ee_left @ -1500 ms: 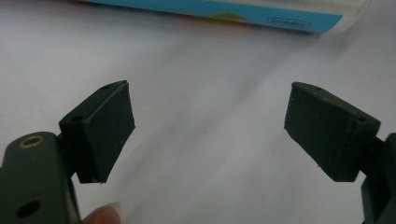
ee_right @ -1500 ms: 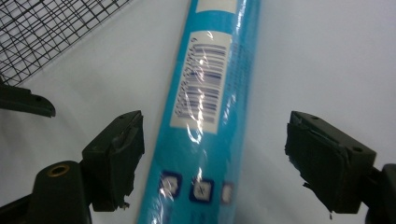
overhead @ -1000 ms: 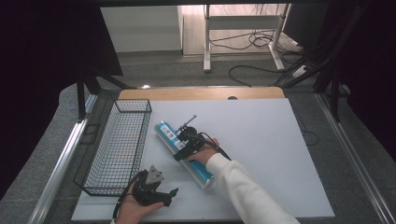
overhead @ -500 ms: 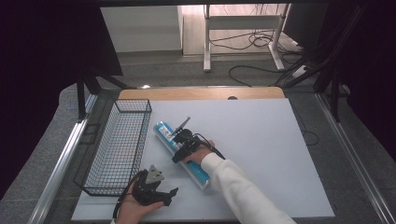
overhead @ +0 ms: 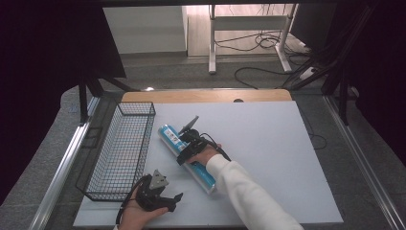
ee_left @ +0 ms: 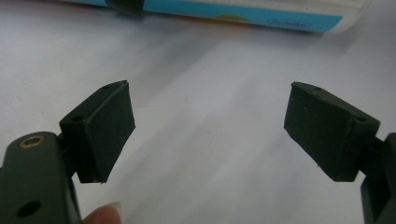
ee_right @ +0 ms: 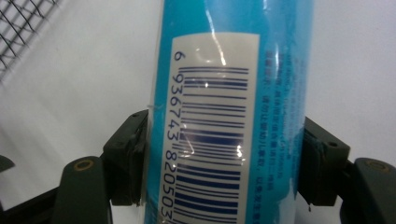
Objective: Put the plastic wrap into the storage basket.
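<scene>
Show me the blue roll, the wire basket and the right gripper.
blue roll [ee_right: 224,116], right gripper view, barcode label.
wire basket [overhead: 122,153], high view, mesh floor.
right gripper [ee_right: 224,163], right gripper view, between the pads clamping the roll.

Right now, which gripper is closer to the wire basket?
Left. The left gripper hovers open just off the wire basket's near corner; the right gripper is farther out, clamped on the blue tube lying beside the basket.

The person wears a white long sleeve [overhead: 249,191] on the right arm. Both grippers are black: the left gripper [overhead: 165,201] carries a grey three-cornered plate and a black cable, and its square rubber pads [ee_left: 109,126] sit beside a brass-ringed screw hole [ee_left: 31,141]. The right gripper [overhead: 184,151] trails a thin black cable.
</scene>
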The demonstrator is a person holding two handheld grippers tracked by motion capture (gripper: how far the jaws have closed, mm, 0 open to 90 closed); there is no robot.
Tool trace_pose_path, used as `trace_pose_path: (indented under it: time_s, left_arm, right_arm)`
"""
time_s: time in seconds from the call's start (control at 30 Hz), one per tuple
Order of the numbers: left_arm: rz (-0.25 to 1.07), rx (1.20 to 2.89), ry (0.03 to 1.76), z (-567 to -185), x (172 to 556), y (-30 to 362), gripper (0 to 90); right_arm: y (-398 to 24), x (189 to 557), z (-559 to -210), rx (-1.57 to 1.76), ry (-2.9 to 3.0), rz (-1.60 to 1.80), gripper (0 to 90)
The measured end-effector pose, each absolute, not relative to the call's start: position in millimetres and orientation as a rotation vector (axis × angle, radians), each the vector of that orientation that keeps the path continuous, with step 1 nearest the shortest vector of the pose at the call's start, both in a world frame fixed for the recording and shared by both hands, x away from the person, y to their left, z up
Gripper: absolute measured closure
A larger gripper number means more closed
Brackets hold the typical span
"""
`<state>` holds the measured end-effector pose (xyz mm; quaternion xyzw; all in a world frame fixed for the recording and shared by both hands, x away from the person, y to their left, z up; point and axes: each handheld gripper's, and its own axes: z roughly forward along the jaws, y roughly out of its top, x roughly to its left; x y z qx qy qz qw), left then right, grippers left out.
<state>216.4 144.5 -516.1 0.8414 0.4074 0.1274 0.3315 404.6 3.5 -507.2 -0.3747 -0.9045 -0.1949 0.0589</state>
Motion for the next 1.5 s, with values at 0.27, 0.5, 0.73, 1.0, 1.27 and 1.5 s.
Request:
trace_pose_path:
  time_s: [0.27, 0.5, 0.73, 1.0, 1.27, 1.5]
  left_arm:
    - [0.333, 2.196, 1.065, -516, 217, 145, 16.1]
    - [0.334, 2.199, 1.062, -516, 216, 144, 16.1]
    - [0.334, 2.197, 1.064, -516, 216, 144, 16.1]
    - [0.333, 2.196, 1.063, -515, 216, 143, 16.1]
    - [0.332, 2.197, 1.063, -515, 217, 142, 16.1]
    - [0.321, 2.194, 1.057, -515, 218, 138, 16.0]
  right_arm:
    - [-3, 408, -506, -1.135, -2.680, -0.613, 32.1]
    - [-13, 409, -493, -1.159, -2.652, -0.693, 32.2]
    - [-27, 407, -477, -1.169, -2.622, -0.769, 32.2]
    - [-60, 399, -456, -1.206, -2.585, -0.832, 32.2]
    - [-92, 391, -445, -1.241, -2.568, -0.895, 32.2]
    - [-129, 383, -441, -1.316, -2.505, -0.968, 32.2]
